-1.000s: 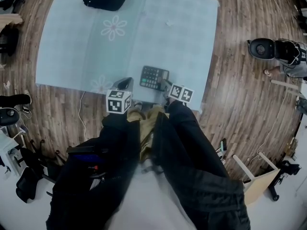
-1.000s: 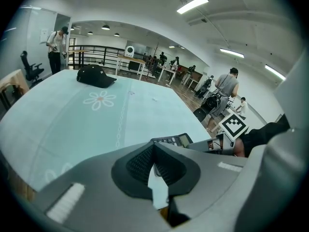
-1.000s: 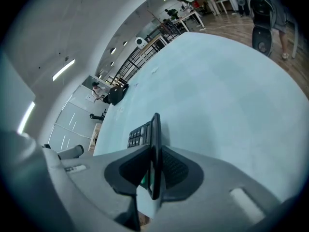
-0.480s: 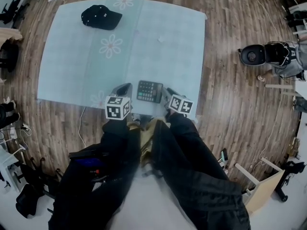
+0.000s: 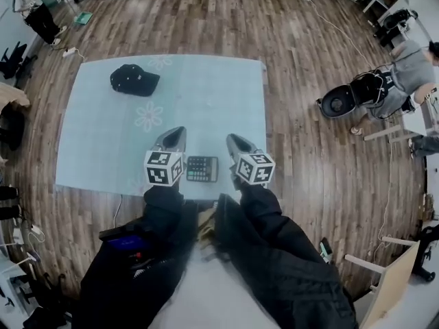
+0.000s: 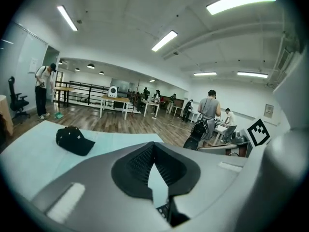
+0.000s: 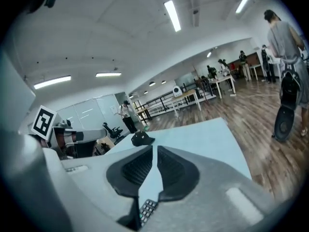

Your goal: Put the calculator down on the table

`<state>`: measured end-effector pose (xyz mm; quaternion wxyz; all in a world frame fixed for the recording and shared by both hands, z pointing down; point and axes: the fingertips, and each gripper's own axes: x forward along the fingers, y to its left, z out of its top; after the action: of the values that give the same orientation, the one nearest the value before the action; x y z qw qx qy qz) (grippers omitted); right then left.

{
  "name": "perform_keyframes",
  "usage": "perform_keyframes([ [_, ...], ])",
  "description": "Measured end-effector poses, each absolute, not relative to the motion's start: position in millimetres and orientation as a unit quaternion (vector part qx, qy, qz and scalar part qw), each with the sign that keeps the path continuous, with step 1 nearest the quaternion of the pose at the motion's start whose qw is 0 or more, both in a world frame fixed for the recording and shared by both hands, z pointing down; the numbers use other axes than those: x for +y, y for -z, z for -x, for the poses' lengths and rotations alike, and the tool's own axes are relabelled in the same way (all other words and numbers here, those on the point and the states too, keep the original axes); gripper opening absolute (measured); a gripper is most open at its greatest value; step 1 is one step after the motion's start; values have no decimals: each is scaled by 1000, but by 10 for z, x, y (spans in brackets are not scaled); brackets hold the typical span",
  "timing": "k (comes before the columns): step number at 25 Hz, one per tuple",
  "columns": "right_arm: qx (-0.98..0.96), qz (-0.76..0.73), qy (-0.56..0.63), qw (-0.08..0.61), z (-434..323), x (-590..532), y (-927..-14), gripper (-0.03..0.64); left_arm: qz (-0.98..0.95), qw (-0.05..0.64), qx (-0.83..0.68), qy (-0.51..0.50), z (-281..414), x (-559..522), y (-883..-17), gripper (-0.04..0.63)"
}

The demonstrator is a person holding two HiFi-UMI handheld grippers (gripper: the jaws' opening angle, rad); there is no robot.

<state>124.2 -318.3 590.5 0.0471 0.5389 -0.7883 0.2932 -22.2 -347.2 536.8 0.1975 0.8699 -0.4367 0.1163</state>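
Observation:
The dark calculator [image 5: 202,168] lies flat on the light blue tablecloth [image 5: 206,94] near its front edge, untouched by either gripper. My left gripper [image 5: 173,136] hovers above the table just left of it, jaws shut and empty. My right gripper [image 5: 233,142] hovers just right of it; its jaws have just been closing, down to a thin slit with nothing between them. In the left gripper view the calculator's keys [image 6: 164,210] peek out under the jaws, and the right gripper view shows the calculator's keys [image 7: 147,210] the same way.
A black cap [image 5: 134,79] lies at the cloth's far left. Wooden floor surrounds the table. A person in grey [image 5: 411,67] bends over a round black machine [image 5: 339,103] to the right. Another person [image 5: 34,12] stands far left; a cable [image 5: 116,208] trails below the table.
Both grippers have lifted up and away from the calculator, which stays on the cloth. The right gripper, earlier at the calculator's right edge, is now apart from it.

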Motion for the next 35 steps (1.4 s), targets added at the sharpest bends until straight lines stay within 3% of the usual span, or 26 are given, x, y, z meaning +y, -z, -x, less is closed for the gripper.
perform_keyframes([
  [3,-802,-545,-241,27,-1264,-3279,-5420,0,-883,169,-428,-96,69,-3514,-5050,-4],
  [18,-824,-560,-82,-12,-1117,-3384,-3942,0,-908,86,-410,-21,-183,-3574,-4008,-5],
  [26,-822,-569,-2,-19,-1135,-3356,-3567,-2,-905,55,-421,4,-128,-3593,-3703,-5],
  [35,-816,-577,9,-23,-1137,-3376,-3459,-2,-904,47,-425,12,-85,-3606,-3622,-5],
])
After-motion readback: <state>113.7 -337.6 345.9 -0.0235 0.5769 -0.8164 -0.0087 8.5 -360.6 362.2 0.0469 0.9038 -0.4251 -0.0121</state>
